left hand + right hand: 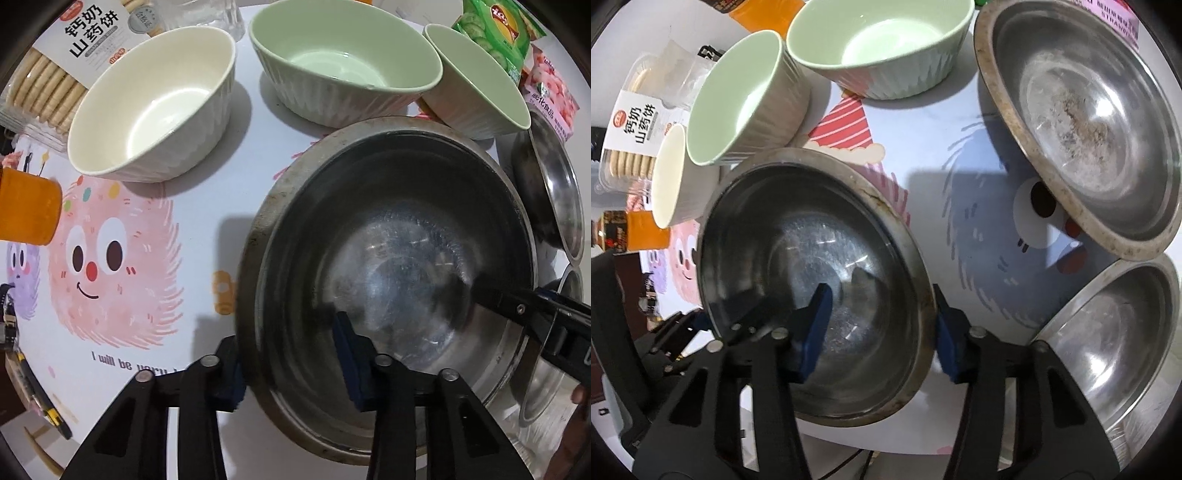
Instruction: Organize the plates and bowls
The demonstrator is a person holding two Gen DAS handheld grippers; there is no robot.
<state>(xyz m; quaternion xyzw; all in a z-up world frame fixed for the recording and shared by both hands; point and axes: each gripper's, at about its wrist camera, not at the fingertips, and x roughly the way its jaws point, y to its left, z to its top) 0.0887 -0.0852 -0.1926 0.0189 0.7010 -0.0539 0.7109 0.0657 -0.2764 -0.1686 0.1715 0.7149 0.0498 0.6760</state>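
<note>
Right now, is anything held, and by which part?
Both grip the steel bowl by its rim, on opposite sides: the left hand-held gripper and the right hand-held gripper each have one finger inside and one outside.

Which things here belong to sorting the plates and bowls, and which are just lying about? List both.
Job: big steel bowl with both grippers straddling its rim; cream bowl; two green bowls; two other steel dishes.

Lying about: biscuit pack; green snack bag; pink snack bag; orange bottle.
</note>
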